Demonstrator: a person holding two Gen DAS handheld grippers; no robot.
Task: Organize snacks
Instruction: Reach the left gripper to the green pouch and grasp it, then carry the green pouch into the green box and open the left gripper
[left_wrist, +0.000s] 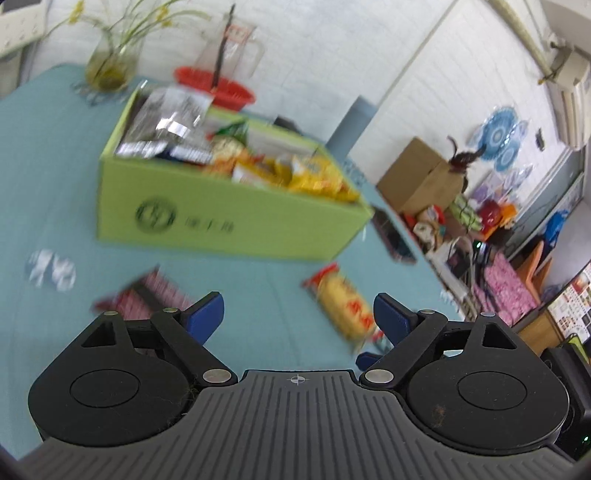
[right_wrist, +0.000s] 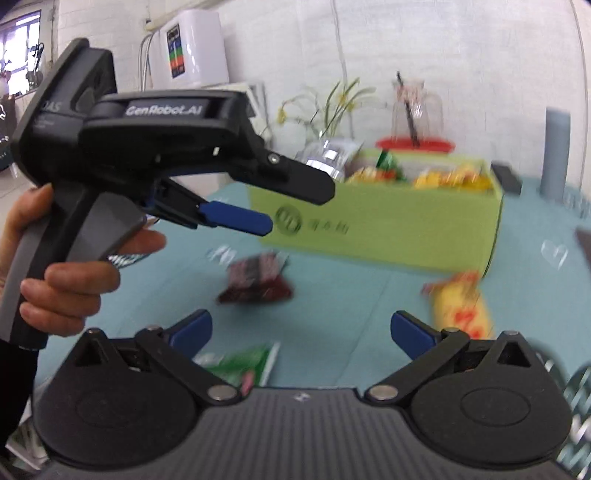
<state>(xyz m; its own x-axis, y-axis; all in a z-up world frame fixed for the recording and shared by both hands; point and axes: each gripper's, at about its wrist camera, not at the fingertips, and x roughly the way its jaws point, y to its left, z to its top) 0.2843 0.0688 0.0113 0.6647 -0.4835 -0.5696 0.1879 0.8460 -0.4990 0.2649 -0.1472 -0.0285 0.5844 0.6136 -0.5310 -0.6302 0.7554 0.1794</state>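
Note:
A light green box (left_wrist: 221, 225) (right_wrist: 388, 236) stands on the teal table, filled with silver, yellow and orange snack packets. In front of it lie a yellow packet (left_wrist: 343, 306) (right_wrist: 461, 306) and a dark red packet (left_wrist: 147, 295) (right_wrist: 258, 280). A green packet (right_wrist: 247, 365) lies just under my right gripper. My left gripper (left_wrist: 299, 314) (right_wrist: 297, 208) is open and empty, short of the box. My right gripper (right_wrist: 301, 328) is open wide, empty, with the dark red packet ahead. The frames are blurred.
A person's hand (right_wrist: 66, 280) holds the left gripper's handle. Behind the box stand a flower vase (left_wrist: 110, 62), a red basket (left_wrist: 218, 86) and a glass pitcher (left_wrist: 232, 48). A dark flat device (left_wrist: 395, 236) lies right of the box. A small white and blue item (left_wrist: 51, 269) lies at the left.

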